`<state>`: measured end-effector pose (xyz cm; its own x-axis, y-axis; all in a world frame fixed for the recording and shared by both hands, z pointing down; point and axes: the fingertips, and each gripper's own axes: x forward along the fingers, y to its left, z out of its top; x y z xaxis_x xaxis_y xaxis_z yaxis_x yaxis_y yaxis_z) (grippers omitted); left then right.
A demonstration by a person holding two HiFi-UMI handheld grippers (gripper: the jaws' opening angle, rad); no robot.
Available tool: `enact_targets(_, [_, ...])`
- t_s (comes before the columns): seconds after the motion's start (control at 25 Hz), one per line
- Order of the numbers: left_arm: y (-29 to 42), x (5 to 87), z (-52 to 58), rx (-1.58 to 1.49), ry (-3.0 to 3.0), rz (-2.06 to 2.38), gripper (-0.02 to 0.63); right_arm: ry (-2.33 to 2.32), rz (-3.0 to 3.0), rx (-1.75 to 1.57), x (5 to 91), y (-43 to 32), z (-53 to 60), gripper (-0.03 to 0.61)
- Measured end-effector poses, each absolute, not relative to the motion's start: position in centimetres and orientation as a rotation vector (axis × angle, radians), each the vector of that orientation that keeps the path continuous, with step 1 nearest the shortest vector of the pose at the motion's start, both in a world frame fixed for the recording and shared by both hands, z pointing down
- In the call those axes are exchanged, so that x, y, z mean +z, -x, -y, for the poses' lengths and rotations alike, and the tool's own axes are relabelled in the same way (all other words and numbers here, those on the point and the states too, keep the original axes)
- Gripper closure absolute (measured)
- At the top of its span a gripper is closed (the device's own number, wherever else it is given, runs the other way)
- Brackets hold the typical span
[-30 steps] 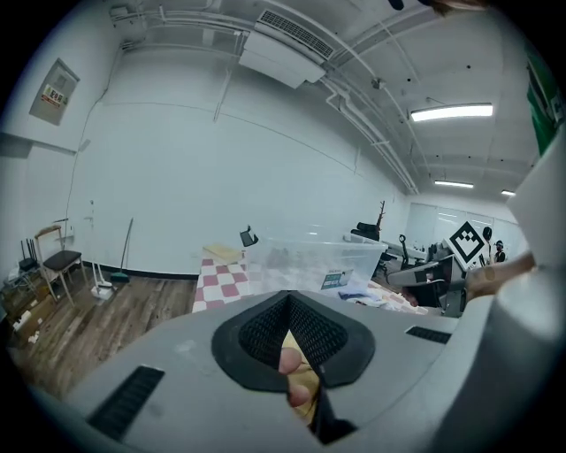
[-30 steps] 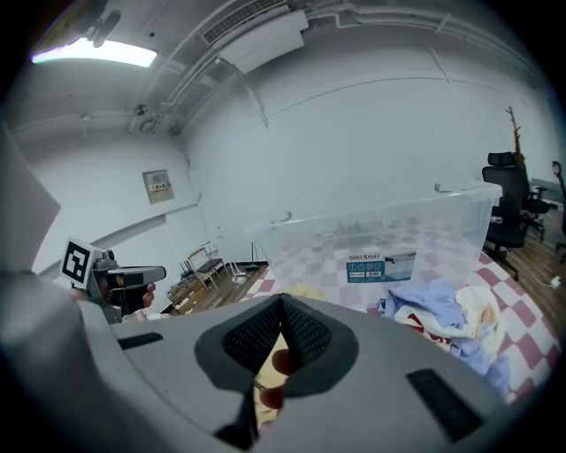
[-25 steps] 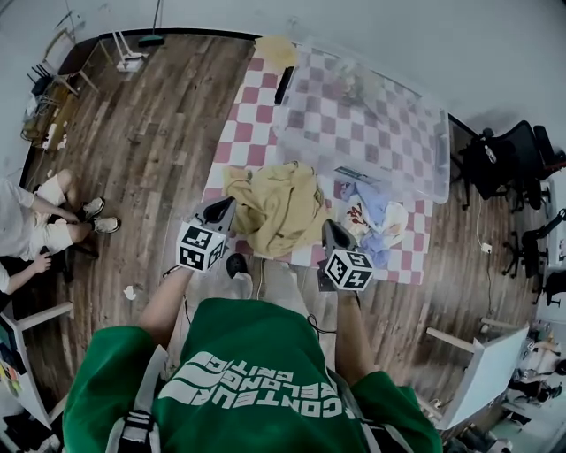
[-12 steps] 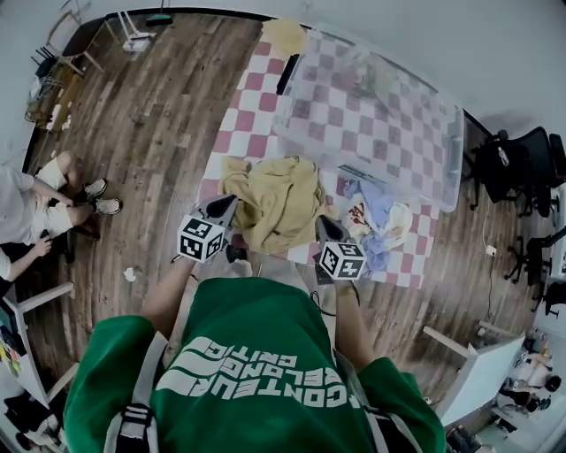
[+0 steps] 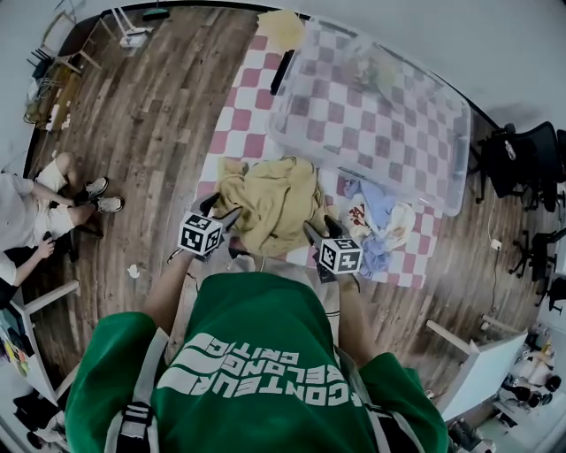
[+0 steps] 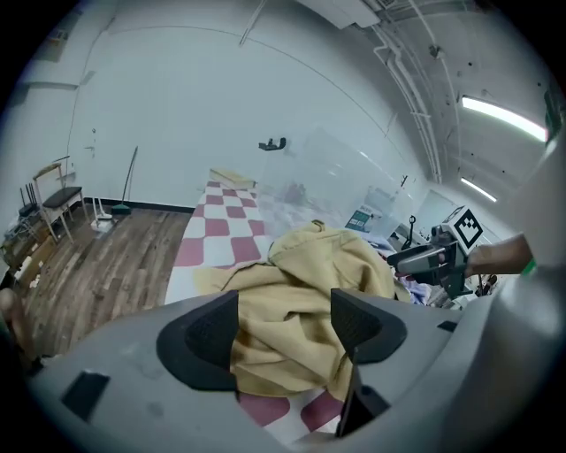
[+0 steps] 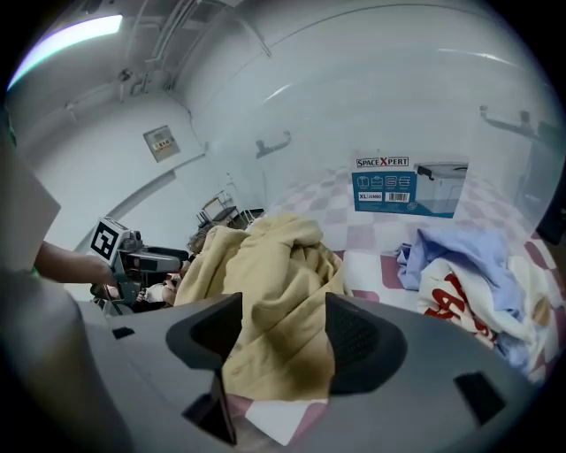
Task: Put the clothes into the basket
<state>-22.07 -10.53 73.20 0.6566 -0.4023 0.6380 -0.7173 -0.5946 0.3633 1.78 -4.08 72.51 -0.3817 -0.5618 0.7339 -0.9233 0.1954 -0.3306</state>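
Note:
A crumpled yellow garment (image 5: 276,202) lies on the red-and-white checked mat (image 5: 239,119), just in front of the person. My left gripper (image 5: 223,215) hangs at its left edge and my right gripper (image 5: 317,232) at its right edge. Both have just been opening and now stand open. The yellow garment (image 6: 305,279) shows in the gap of the left gripper (image 6: 283,323), and the yellow garment (image 7: 270,265) in that of the right gripper (image 7: 283,332), with no pad pressing on it. The clear plastic basket (image 5: 292,133) stands beyond.
A pile of light blue and white printed clothes (image 5: 378,221) lies right of the yellow garment. A dark flat object (image 5: 283,71) and a yellow cloth (image 5: 281,26) lie at the mat's far end. Seated people (image 5: 35,221) are at left, office chairs (image 5: 522,159) at right, on wood floor.
Both grippers have sunk toward the yellow garment and drawn closer to its edges. Their jaws, together before, now stand apart.

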Motion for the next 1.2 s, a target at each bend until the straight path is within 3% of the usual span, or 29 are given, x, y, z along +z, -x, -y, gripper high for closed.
enact_targets(0.2, [22.9, 75.8, 10.8, 0.705, -2.178, 0.867, 0.261, -1.303, 1.993, 1.097, 74.6, -2.2, 4.4, 0.269])
enact_targets(0.84, [18.7, 82.0, 11.4, 0.819, -2.007, 0.751, 0.259, -1.061, 1.950, 1.273, 80.1, -0.8, 6.5, 0.259])
enact_targets(1.2, [16.6, 81.6, 11.1, 0.853, -2.022, 0.691, 0.350, -0.993, 1.967, 1.280, 80.6, -0.3, 6.7, 0.259])
